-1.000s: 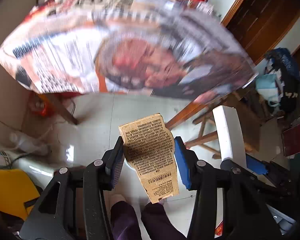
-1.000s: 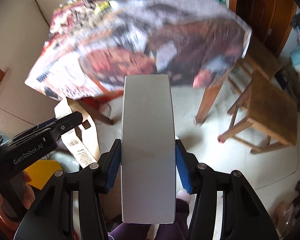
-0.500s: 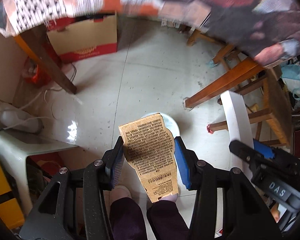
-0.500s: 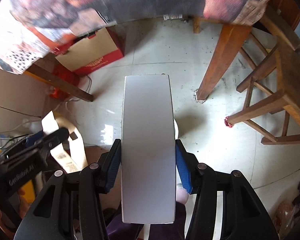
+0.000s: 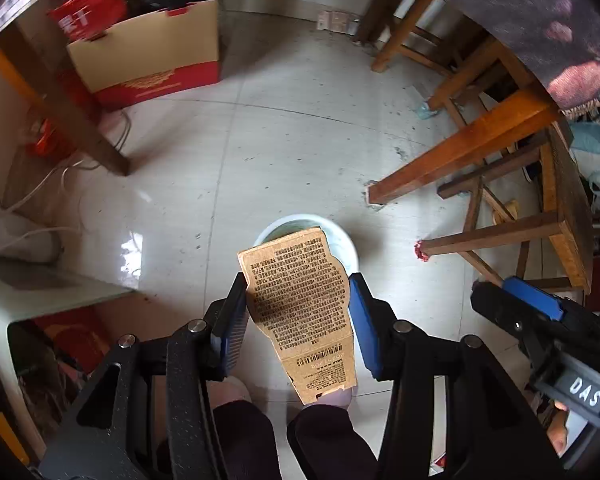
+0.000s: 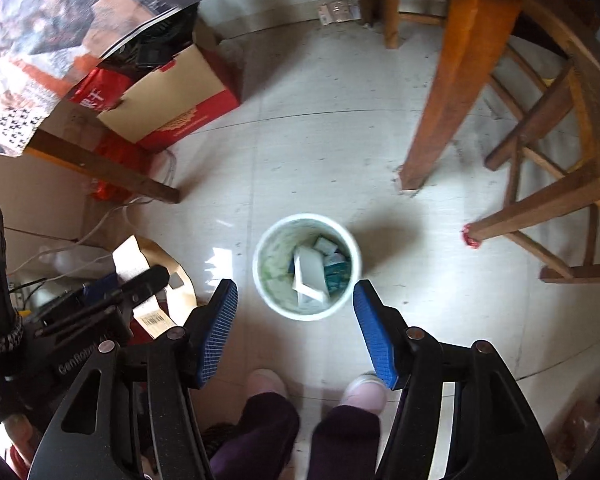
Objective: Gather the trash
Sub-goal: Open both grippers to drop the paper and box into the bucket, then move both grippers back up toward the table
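Note:
My left gripper (image 5: 298, 320) is shut on a brown printed cardboard piece (image 5: 302, 308) and holds it above a round white trash bin (image 5: 342, 240) on the floor. In the right wrist view the bin (image 6: 306, 220) stands just beyond my right gripper (image 6: 296, 328), which is open and empty. A white box (image 6: 310, 276) lies inside the bin among other scraps. The left gripper with its cardboard piece (image 6: 152, 308) shows at the lower left of that view. The right gripper (image 5: 540, 320) shows at the right of the left wrist view.
A red and tan carton (image 6: 172, 104) sits under the table at the back left. Wooden table legs (image 6: 452, 92) and a wooden stool (image 6: 560, 184) stand at the right. Cables (image 5: 40, 184) and a white stool (image 5: 28, 288) are at the left. My feet (image 6: 312, 388) are below.
Both grippers tilted down from the table toward the floor and bin. My right gripper opened and let the white box drop into the bin. The left gripper still holds the cardboard.

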Motion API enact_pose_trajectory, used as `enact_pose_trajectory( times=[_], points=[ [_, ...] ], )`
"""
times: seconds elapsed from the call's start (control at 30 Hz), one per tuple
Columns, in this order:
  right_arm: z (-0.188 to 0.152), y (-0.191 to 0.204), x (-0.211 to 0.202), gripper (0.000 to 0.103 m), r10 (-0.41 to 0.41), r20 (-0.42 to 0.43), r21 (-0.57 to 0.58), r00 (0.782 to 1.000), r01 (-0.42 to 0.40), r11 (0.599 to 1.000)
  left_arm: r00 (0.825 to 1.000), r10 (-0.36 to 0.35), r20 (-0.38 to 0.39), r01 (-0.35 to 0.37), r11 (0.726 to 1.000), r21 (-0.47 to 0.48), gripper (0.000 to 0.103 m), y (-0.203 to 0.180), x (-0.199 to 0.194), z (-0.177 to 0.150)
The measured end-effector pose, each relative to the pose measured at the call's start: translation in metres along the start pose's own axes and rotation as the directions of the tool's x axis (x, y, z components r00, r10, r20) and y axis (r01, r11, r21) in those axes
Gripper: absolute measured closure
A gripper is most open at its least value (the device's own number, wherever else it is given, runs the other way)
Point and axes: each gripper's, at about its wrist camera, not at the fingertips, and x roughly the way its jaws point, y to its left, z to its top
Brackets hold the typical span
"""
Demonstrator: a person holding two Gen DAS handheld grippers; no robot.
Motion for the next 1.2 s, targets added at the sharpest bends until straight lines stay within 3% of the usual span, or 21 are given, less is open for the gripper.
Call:
enact_pose_trajectory(
  times=[0.3,0.5,0.67,0.93,1.2],
  points=[
    [0.009,-0.015,-0.025,0.046,-0.044,0.041,0.046,0.998,0.042,0.998,0.996,0.021,-0.09,-0.015,0.997,0.07,0.052,-0.039,0.02,0.024],
    [0.013,-0.005,-0.056,0.046,-0.038,0.066,0.043,0.997,0.035,0.998,0.996,0.056,-0.073,-0.047,0.992,0.115,0.052,-0.046,-0.011,0.021],
    [0.015,0.01,-0.097,0.046,-0.04,0.099,0.024,0.994,0.038,0.999,0.998,0.053,-0.044,-0.048,0.991,0.124,0.052,-0.046,-0.066,0.021],
    [0.02,0.045,-0.187,0.046,-0.029,0.184,0.009,0.982,0.028,1.0,0.996,0.042,0.08,-0.051,0.991,0.121,0.052,-0.043,-0.195,0.032],
    [0.019,0.088,-0.279,0.046,-0.023,0.289,-0.02,0.957,0.03,0.999,0.97,0.02,0.242,-0.059,0.986,0.154,0.052,-0.045,-0.323,0.038]
  ],
)
